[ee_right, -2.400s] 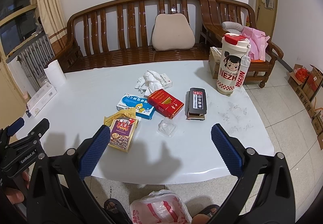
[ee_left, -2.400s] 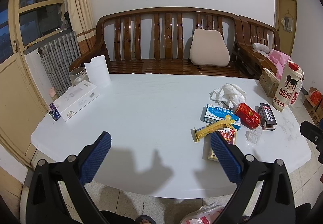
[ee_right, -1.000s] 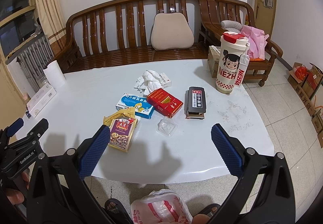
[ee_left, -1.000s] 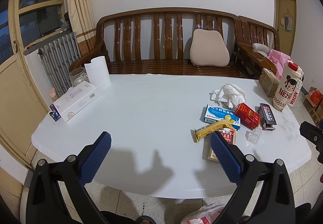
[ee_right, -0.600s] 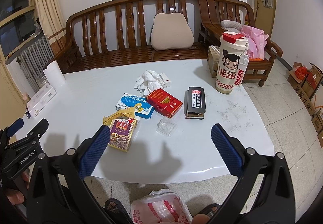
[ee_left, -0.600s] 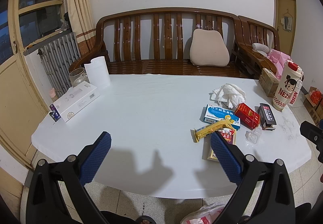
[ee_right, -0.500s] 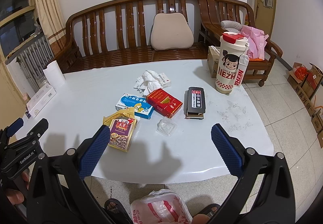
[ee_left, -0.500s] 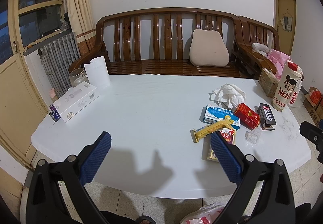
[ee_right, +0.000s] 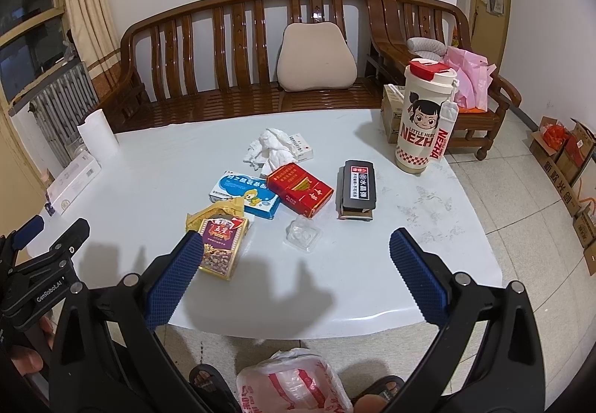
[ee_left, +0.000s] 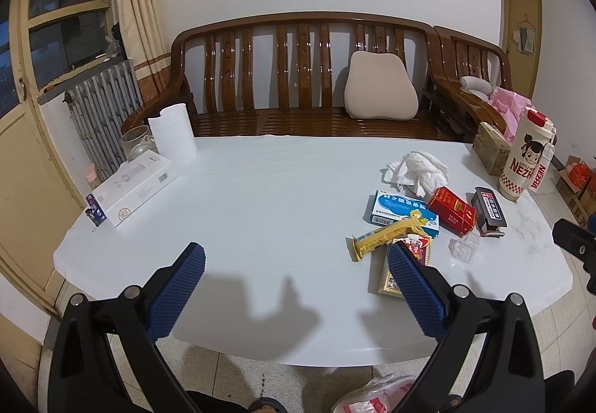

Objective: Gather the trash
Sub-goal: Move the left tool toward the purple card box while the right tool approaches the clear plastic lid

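Litter lies on the right half of the white table [ee_right: 149, 185]: crumpled tissue [ee_right: 273, 148], a blue box [ee_right: 244, 194], a red box [ee_right: 300, 190], a black box [ee_right: 356, 187], a yellow wrapper [ee_right: 218, 211], a snack box [ee_right: 221, 243] and a clear plastic shell [ee_right: 303, 234]. My right gripper [ee_right: 296, 245] hovers open over the near edge, empty, just short of the shell. My left gripper [ee_left: 296, 256] hangs open and empty over bare table, left of the yellow wrapper [ee_left: 387, 232] and tissue [ee_left: 417, 167]. A plastic bag [ee_right: 294, 385] sits on the floor below.
A tall cartoon cup [ee_right: 424, 118] and a cardboard box [ee_right: 389, 111] stand at the far right. A white carton [ee_left: 134, 187], paper roll [ee_left: 173, 139] and glass jar [ee_left: 136, 142] sit far left. A wooden bench [ee_left: 298, 77] runs behind. Feet show under the table edge.
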The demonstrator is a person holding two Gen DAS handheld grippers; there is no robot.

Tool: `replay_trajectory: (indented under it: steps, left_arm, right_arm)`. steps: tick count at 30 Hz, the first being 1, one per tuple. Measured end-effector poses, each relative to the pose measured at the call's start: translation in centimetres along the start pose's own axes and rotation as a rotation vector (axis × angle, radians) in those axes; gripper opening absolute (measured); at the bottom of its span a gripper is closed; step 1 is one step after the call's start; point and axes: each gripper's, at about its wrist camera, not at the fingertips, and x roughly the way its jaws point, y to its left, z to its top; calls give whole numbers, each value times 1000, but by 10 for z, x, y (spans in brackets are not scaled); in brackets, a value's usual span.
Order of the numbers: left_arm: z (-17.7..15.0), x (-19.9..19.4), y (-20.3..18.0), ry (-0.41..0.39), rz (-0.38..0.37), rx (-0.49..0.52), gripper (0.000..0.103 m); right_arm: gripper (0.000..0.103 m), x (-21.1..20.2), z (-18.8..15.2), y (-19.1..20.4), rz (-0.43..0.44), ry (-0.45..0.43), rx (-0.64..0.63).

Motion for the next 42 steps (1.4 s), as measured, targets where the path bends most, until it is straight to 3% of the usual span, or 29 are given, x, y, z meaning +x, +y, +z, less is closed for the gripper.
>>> replay_trajectory:
  steps: [17,25,30,42]
  left_arm:
    - [5,50,-14,72,-97,134,96]
    - [0,74,-34,116,-167,179,96]
    - [-7,88,-55,132,-211,232,96]
    - [-15,109,-77,194,-352,272,96]
  right_arm:
    - [98,43,30,-24,27,123,-156]
    - [98,79,29,-44,64,199,-156]
    - [98,102,20,-38,143,236,-210]
    - [98,151,8,-20,194,255,-371]
